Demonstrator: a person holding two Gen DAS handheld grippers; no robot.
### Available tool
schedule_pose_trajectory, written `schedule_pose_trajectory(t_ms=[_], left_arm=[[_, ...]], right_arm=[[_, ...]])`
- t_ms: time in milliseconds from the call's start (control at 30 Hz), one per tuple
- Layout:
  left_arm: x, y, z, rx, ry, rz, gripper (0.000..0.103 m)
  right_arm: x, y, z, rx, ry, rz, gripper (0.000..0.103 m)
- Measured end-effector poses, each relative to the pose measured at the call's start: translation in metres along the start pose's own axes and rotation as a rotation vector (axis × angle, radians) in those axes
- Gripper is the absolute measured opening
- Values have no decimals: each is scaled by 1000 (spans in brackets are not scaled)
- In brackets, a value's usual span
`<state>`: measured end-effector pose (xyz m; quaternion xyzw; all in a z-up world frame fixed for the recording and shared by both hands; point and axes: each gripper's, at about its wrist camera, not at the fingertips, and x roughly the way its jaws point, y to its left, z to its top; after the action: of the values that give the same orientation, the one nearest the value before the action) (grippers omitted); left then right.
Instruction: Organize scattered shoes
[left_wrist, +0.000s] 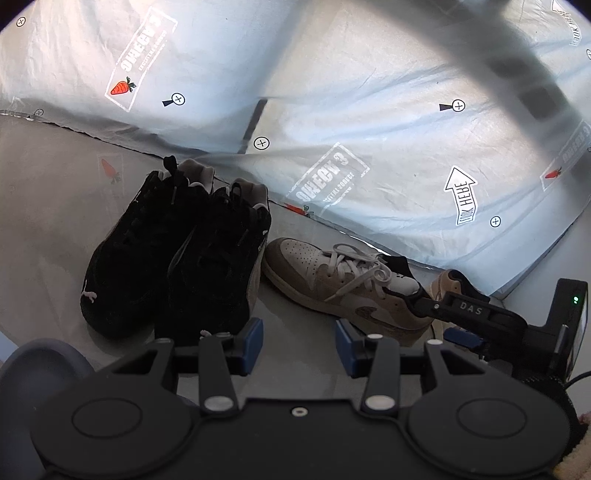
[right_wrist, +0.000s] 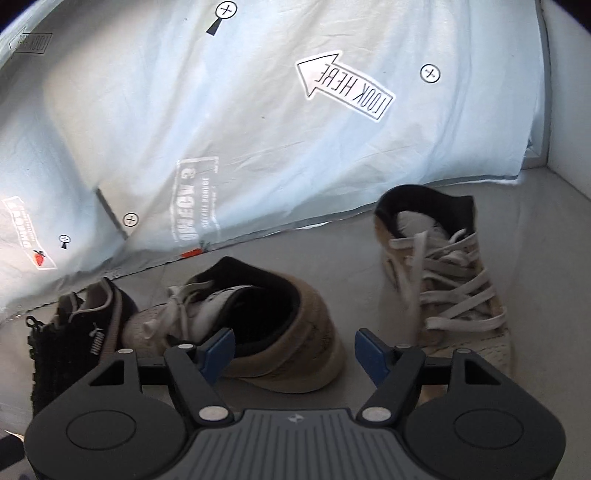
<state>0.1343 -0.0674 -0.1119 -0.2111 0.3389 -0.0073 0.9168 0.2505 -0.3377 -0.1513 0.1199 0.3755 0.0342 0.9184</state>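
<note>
left fingers: blue pads (left_wrist: 253, 341) spread apart at the bottom middle of the left view, nothing between them; the left gripper (left_wrist: 299, 343) hangs over bare grey floor (left_wrist: 44, 206)
right fingers: blue pads (right_wrist: 221, 349) wide apart at the bottom of the right view, gripping nothing; the right gripper (right_wrist: 295, 350) sits just behind the heel of the tan shoe (right_wrist: 266, 325)
black pair: two black shoes (left_wrist: 173, 254) side by side, touching, left of centre in the left view, toes toward the camera, heels against the sheet (left_wrist: 332, 92); in the right view only one of them shows, at the lower left edge
tan shoe: centre of the right view, heel toward the camera, toe pointing left and meeting the black shoe; in the left view it lies right of centre, just beside the black pair, white laces loose
second tan shoe: (right_wrist: 443, 280) right side of the right view, standing apart from the first, opening at the top, laces slack; in the left view only its heel peeks out at the right behind the other gripper
sheet: pale blue, wrinkled, printed with arrows, stamps and cross marks, fills the top half of both views, its hem on the floor just behind the shoes
blur: a dark out-of-focus band crosses the upper right of the left view; can't tell what it is
</note>
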Motion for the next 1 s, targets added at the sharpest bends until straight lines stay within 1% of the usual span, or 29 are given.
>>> schedule_pose_trajectory(t_ms=[67, 100, 167, 200, 233, 300, 400, 467, 533, 567, 633, 667, 700, 733, 800, 833, 867, 933, 1000], left_arm=[[-2, 0, 0, 22, -5, 11, 44], [-2, 1, -1, 25, -5, 16, 44], [-1, 2, 0, 27, -3, 23, 44], [0, 3, 0, 26, 0, 25, 44], [1, 3, 0, 25, 3, 27, 44], [4, 4, 0, 23, 8, 32, 44], [8, 6, 1, 20, 17, 40, 44], [10, 7, 1, 18, 23, 44, 44], [13, 7, 2, 16, 28, 49, 44], [14, 8, 2, 13, 31, 51, 44], [16, 10, 2, 6, 35, 54, 44], [17, 11, 2, 3, 37, 56, 44], [18, 12, 2, -1, 40, 58, 44], [19, 13, 2, -4, 42, 60, 44], [21, 15, 2, -11, 46, 63, 44], [22, 14, 2, -13, 50, 60, 44], [24, 14, 2, -15, 53, 58, 44], [25, 12, 2, -12, 55, 50, 44], [25, 9, 2, 1, 51, 39, 44]], right_arm=[[5, -3, 1, 76, 5, -1, 73], [8, -8, 4, 136, 21, 3, 73], [15, -17, 8, 186, 55, 3, 73], [18, -21, 11, 191, 72, -7, 73], [19, -22, 14, 168, 77, -40, 71], [20, -23, 17, 122, 60, -110, 70], [34, -35, 30, 89, 74, -158, 69], [44, -39, 38, 40, 71, -179, 64], [60, -31, 44, -64, 58, -205, 58], [65, -29, 45, -85, 53, -205, 57], [73, -32, 50, -76, 39, -159, 57], [78, -35, 53, -51, 39, -126, 58], [78, -41, 54, 0, 38, -90, 58], [71, -43, 52, 36, 13, -70, 59], [49, -41, 42, 69, -68, -61, 69], [40, -39, 35, 79, -99, -61, 83], [32, -37, 28, 89, -122, -60, 91], [17, -29, 8, 103, -156, -40, 93], [14, -17, -12, 87, -142, 5, 95]])
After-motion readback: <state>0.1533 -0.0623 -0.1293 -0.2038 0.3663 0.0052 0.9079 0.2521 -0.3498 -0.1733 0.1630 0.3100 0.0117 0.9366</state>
